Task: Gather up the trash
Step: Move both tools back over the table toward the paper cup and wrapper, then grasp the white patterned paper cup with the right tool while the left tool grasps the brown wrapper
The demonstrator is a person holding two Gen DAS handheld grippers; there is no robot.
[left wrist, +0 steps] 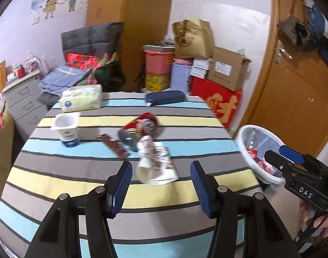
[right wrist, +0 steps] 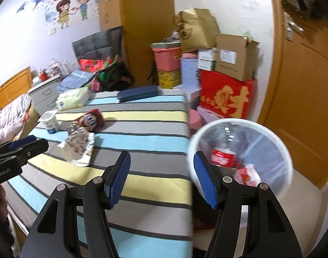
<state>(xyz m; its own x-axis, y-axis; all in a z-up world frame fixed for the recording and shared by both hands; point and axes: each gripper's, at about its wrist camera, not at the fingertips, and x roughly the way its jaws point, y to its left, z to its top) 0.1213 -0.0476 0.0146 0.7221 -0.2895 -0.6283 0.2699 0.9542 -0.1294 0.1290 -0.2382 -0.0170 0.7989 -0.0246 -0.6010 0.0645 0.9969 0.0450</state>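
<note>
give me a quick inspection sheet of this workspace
surface: striped tablecloth over the table
job's things: white printed wrapper, red cartoon packet, brown wrapper strip, yogurt cup upright; white bin beside the table, holding a bottle and wrappers
clutter: tissue pack, blue case
grippers: left claw open before the white wrapper; right claw open, empty
cables: nothing seen
surroundings: stacked boxes, wooden door

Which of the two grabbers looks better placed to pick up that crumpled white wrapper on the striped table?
Probably the left hand-held gripper: it is open with the crumpled white wrapper right between its fingertips. The right hand-held gripper, also open, sits off by the white bin.
</note>
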